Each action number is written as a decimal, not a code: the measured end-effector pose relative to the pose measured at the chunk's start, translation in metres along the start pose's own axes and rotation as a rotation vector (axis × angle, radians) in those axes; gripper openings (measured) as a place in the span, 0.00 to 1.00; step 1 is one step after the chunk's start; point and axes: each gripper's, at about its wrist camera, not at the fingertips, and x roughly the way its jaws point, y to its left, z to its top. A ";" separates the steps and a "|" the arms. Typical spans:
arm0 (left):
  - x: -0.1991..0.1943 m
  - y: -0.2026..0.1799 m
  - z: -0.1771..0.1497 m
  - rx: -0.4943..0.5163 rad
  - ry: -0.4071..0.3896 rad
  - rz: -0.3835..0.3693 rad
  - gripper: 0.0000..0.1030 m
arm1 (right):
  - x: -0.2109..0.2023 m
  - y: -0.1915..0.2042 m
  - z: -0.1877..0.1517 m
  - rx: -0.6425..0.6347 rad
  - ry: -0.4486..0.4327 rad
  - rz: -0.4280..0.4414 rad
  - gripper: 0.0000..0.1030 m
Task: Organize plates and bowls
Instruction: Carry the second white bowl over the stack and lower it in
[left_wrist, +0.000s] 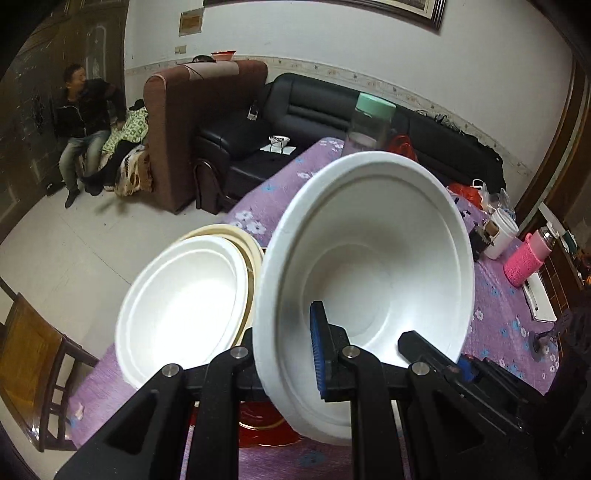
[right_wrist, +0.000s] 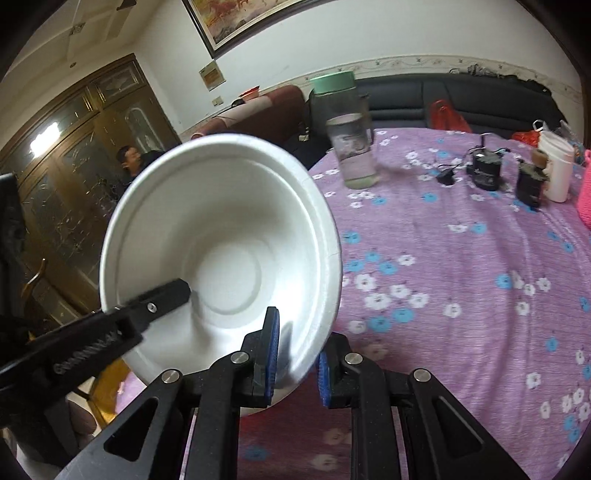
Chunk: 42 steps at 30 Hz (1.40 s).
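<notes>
A white foam bowl (left_wrist: 369, 254) is held tilted above the table by both grippers. My left gripper (left_wrist: 284, 350) is shut on its near rim, one blue-padded finger (left_wrist: 319, 350) inside the bowl. In the right wrist view the same bowl (right_wrist: 221, 251) fills the left half; my right gripper (right_wrist: 295, 362) is shut on its right rim, and the left gripper's finger (right_wrist: 162, 299) reaches in from the left. A second white bowl (left_wrist: 181, 306) rests on a cream plate (left_wrist: 251, 251) at the table's left edge. A red plate (left_wrist: 266, 432) lies under the held bowl.
The table has a purple flowered cloth (right_wrist: 461, 280). A clear jar with a green lid (right_wrist: 351, 140) stands at the far side. Small black devices (right_wrist: 487, 166), a white cup (right_wrist: 557, 170) and a pink-sleeved bottle (left_wrist: 528, 258) stand at the right. A wooden chair (left_wrist: 33, 365) stands at the left.
</notes>
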 end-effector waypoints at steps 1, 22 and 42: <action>0.001 0.002 0.001 -0.006 0.005 -0.017 0.15 | 0.000 0.001 0.001 0.005 -0.001 -0.003 0.20; -0.036 0.039 0.014 -0.048 -0.076 -0.035 0.16 | -0.014 0.052 0.023 -0.096 -0.070 -0.030 0.19; 0.035 0.071 -0.006 -0.098 0.093 -0.002 0.19 | 0.056 0.059 0.000 -0.129 0.103 -0.097 0.20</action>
